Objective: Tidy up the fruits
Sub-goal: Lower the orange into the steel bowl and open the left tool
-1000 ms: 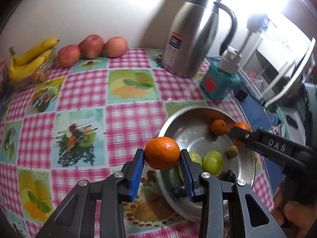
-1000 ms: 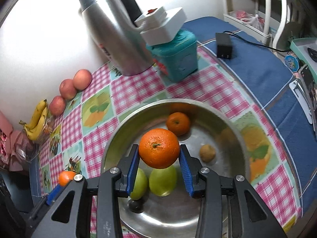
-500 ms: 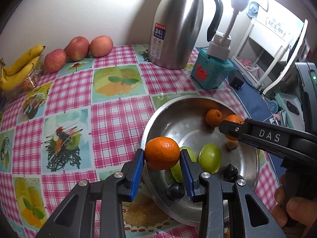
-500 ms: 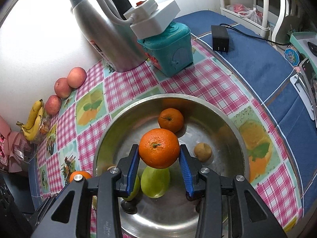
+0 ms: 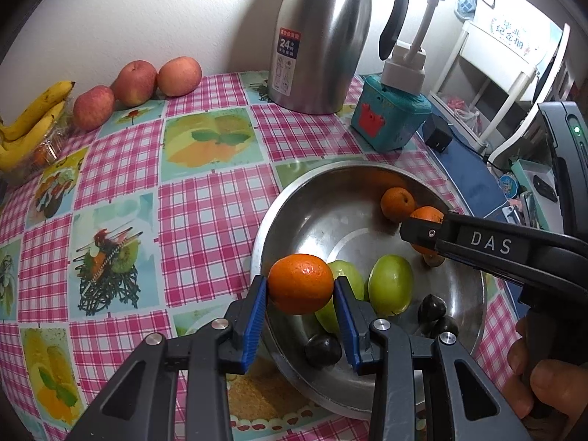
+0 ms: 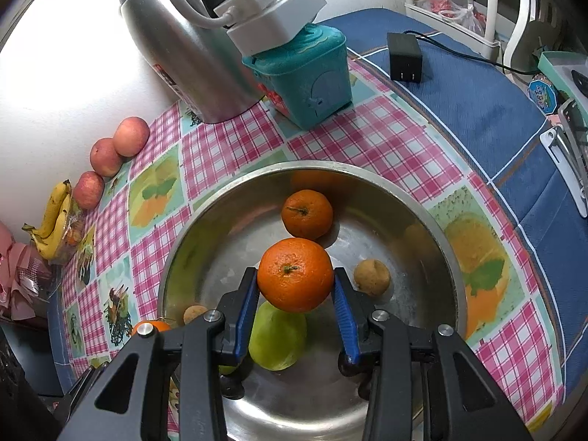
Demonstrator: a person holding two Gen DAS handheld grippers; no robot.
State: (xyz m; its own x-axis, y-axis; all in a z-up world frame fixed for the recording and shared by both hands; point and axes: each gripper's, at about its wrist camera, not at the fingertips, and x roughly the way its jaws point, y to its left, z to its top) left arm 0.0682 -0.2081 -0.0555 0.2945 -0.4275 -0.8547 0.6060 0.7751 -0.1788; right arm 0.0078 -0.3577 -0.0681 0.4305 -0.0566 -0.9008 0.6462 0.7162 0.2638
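My left gripper (image 5: 299, 288) is shut on an orange (image 5: 299, 283), held over the near left rim of a steel bowl (image 5: 294, 202). My right gripper (image 6: 296, 286) is shut on a second orange (image 6: 296, 273), held above the bowl's middle (image 6: 404, 198); it also shows in the left wrist view (image 5: 426, 217). In the bowl lie another orange (image 6: 307, 213), two green fruits (image 5: 389, 288), a small brown fruit (image 6: 372, 277) and dark round fruits (image 5: 322, 349).
Three apples (image 5: 136, 82) and bananas (image 5: 33, 125) sit at the far left by the wall. A steel jug (image 5: 316, 36) and a teal box (image 5: 389, 117) with a white adapter (image 6: 272, 14) stand behind the bowl. A charger (image 6: 404, 57) lies on the blue cloth.
Both grippers moved forward over the bowl, each still holding its orange. The left one came from the bowl's left side to its rim.
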